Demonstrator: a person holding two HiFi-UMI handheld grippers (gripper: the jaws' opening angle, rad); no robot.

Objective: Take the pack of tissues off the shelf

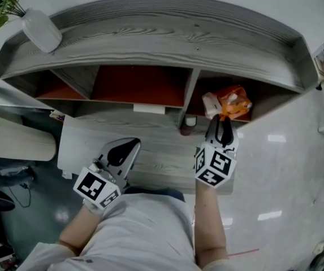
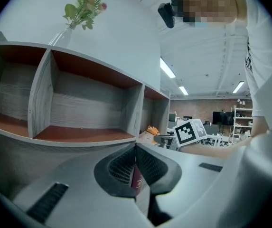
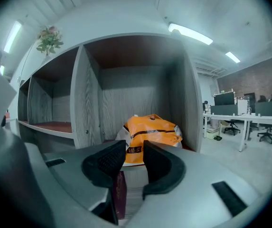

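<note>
The tissue pack [image 1: 230, 103], orange and white plastic, lies in the right compartment of the grey wooden shelf [image 1: 167, 33]. My right gripper [image 1: 223, 123] points straight at it with its tips at the pack's near edge. In the right gripper view the jaws stand a narrow gap apart, and the tissue pack [image 3: 148, 133] fills that gap just beyond the right gripper [image 3: 135, 148]. My left gripper [image 1: 129, 149] hangs low over the desk, left of centre and away from the shelf. The left gripper [image 2: 136, 148] has its pads pressed together on nothing.
A small dark red container [image 1: 189, 125] stands on the desk at the foot of the divider, left of my right gripper. A white vase [image 1: 41, 30] with flowers sits on the shelf's top left. The middle compartment [image 2: 86, 106] holds nothing. Office desks and chairs [image 3: 249, 122] lie to the right.
</note>
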